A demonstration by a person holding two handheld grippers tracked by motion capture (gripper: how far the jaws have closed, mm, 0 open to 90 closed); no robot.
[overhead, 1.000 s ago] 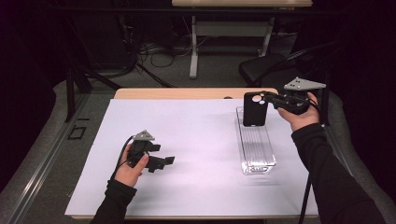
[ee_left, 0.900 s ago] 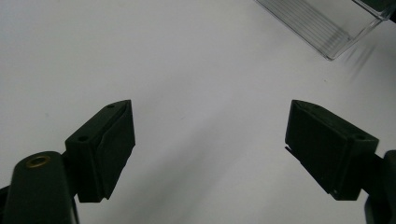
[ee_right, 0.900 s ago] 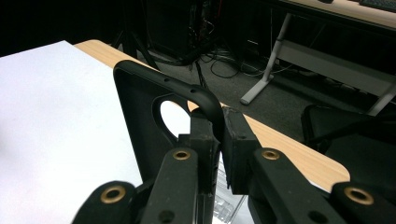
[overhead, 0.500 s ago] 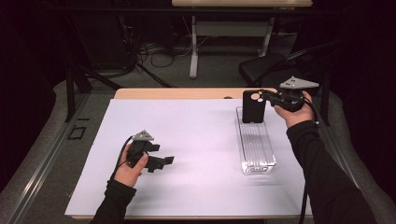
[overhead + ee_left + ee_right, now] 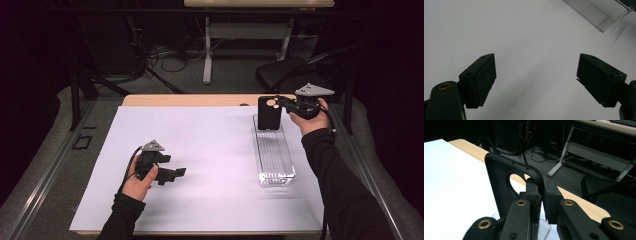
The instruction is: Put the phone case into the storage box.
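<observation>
Upright over the far end of a clear plastic tray (image 5: 274, 155), a black phone case (image 5: 268, 114) hangs pinched by its top corner in the right gripper (image 5: 286, 104), whose jaws are clamped tight on the case's rim beside the camera cut-out; its lower edge sits at the tray's far end, though whether it touches the tray cannot be told. The tray lies lengthwise on the right side of a white sheet (image 5: 210, 150) covering the wooden table (image 5: 190, 100). Well apart, near the sheet's left front, the left gripper (image 5: 175, 173) rests low over the sheet in the person's hand, its jaws spread wide with nothing between them.
</observation>
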